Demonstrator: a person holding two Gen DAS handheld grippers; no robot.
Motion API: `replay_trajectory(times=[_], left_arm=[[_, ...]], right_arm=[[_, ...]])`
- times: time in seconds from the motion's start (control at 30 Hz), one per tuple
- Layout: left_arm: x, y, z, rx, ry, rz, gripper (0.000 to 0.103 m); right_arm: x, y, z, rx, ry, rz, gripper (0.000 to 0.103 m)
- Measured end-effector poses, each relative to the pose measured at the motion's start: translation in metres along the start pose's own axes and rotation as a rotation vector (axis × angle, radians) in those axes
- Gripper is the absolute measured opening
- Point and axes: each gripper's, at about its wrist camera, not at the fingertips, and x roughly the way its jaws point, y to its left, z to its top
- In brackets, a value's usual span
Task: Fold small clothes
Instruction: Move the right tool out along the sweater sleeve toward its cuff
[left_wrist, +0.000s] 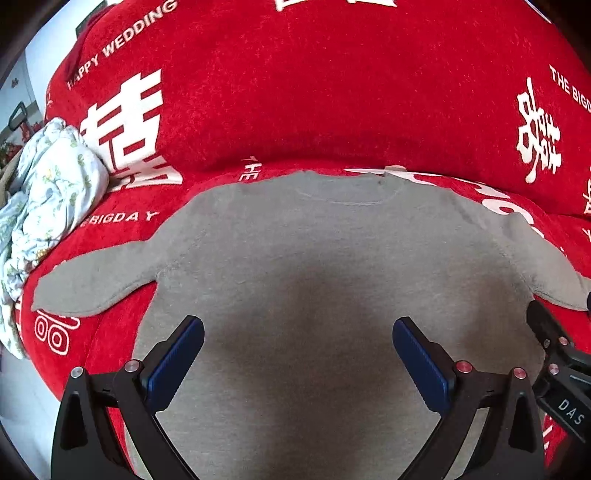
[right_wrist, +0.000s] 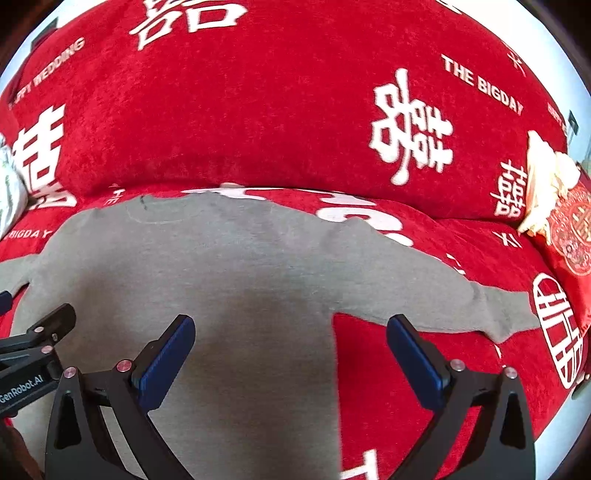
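A grey long-sleeved sweater (left_wrist: 317, 266) lies spread flat on a red sofa cover (left_wrist: 295, 92) printed with white characters and the words "HAPPY WEDDING" and "THE BIGDAY". In the left wrist view the sweater fills the centre and bottom of the frame, its neckline toward the top centre and one sleeve reaching out to the middle left, the other to the middle right.

The left gripper (left_wrist: 297, 332) hovers over the sweater's lower body with its blue-padded fingers (left_wrist: 177, 358) spread wide apart, holding nothing. At the right edge of that frame part of the right gripper shows, just beside the sleeve.

In the right wrist view the right gripper (right_wrist: 290, 330) also has its fingers wide apart and empty; the left one is over the grey body, the right one over the red cover just below the sleeve.

A crumpled floral cloth (left_wrist: 48, 206) sits at the middle left of the left wrist frame. A cream object (right_wrist: 546, 184) and a red patterned cushion (right_wrist: 572, 236) lie at the right edge of the right wrist frame.
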Motion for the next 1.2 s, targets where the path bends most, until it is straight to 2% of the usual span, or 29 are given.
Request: replay_trajectory(times=[0.47,0.9,1.2], left_arm=[[-0.006,-0.077,0.009,0.123,-0.011,-0.013,0.103],[-0.006,-0.147,0.015,0.214,-0.019,-0.024,0.103],[0.001,-0.188,0.017,0.249,0.013,-0.036,0.103]], right_arm=[[0.015,-0.081,-0.015,0.088,-0.016,-0.076,0.103],[0.027,-0.154,-0.025,0.184,0.005,-0.124,0.103],[0.045,-0.213,-0.033,0.256,0.034,-0.179,0.103]])
